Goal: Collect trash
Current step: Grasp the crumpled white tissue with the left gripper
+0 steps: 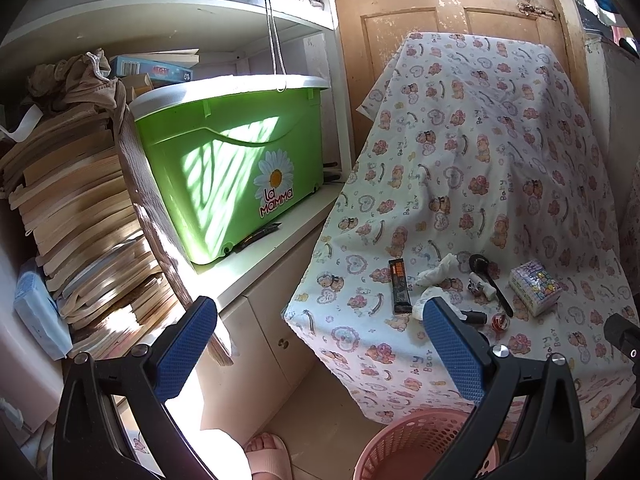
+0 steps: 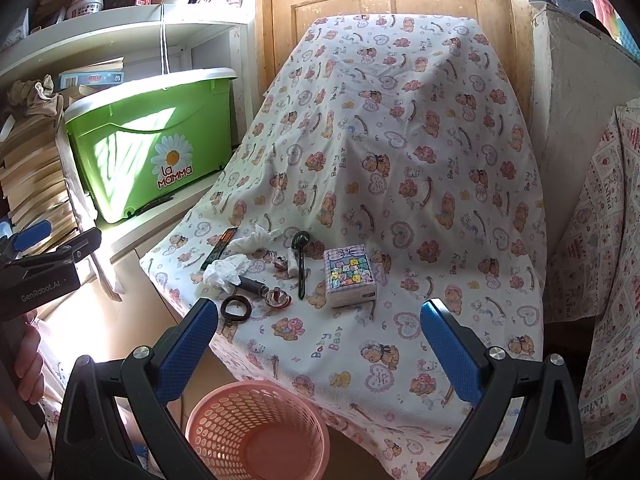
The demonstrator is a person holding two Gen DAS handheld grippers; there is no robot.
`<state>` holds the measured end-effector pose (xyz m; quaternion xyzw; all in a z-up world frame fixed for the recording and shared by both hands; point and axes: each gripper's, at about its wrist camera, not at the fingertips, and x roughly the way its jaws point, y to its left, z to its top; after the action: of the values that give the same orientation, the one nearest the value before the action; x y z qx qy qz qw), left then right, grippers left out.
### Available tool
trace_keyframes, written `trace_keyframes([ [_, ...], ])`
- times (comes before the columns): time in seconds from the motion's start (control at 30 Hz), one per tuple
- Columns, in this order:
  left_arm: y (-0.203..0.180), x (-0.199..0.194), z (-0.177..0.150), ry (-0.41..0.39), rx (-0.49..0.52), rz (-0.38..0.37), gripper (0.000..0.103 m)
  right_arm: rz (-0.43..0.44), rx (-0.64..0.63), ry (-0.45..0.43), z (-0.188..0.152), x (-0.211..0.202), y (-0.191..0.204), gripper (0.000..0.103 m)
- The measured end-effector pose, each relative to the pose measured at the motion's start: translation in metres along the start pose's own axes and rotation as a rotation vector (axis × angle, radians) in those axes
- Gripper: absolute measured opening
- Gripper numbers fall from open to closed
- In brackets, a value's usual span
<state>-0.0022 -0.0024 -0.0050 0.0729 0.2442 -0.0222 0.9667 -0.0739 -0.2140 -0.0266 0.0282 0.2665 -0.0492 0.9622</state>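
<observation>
Pink plastic makes up the waste basket (image 2: 256,432), full of little holes, standing on the floor right below the front edge of the cloth-covered table (image 2: 400,160). Its top is cut off in the left wrist view and nothing can be made out inside it. The right gripper (image 2: 320,356) hangs over the basket and the table's front edge, its blue pads wide apart with nothing between them. The left gripper (image 1: 320,348) is off to the left of the table, jaws also wide apart and empty; a hand (image 2: 28,364) holds its handle.

On the cloth, near the front left corner, the trash sits in a small bunch. A dark ring (image 2: 236,309) lies nearest. Just behind it is a crumpled white tissue (image 2: 226,272), and a second crumpled tissue (image 2: 256,240) lies a bit farther back. A dark snack wrapper (image 1: 400,286) lies flat to the left of the tissues; it is long and thin, and its long side runs from front to back. A dark tube (image 2: 252,285) lies beside the near tissue, next to a small round red thing (image 2: 278,298) that is hard to make out. A black spoon (image 2: 301,264) points its round end away. A little tissue pack (image 2: 351,276) with pastel squares sits to the right.

Farther left, a green bin (image 1: 236,168) with a daisy rests on a white cabinet (image 1: 260,320), beside stacked books (image 1: 80,220). A worn wooden door (image 1: 452,16) stands behind the table.
</observation>
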Motion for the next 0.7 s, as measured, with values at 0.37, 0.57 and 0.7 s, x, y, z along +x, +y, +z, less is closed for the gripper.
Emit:
trace_keyframes([
  [0.37, -0.011, 0.006, -0.004, 0.053, 0.045, -0.011, 0.102, -0.007, 0.047, 0.085, 0.002, 0.015, -0.01, 0.102],
  [0.57, -0.019, 0.015, -0.008, 0.133, 0.073, -0.095, 0.101, -0.006, 0.045, 0.145, -0.002, 0.029, -0.008, 0.102],
  [0.7, -0.028, 0.013, -0.012, 0.094, 0.092, -0.079, 0.101, 0.003, 0.029, 0.164, -0.003, 0.036, -0.005, 0.102],
])
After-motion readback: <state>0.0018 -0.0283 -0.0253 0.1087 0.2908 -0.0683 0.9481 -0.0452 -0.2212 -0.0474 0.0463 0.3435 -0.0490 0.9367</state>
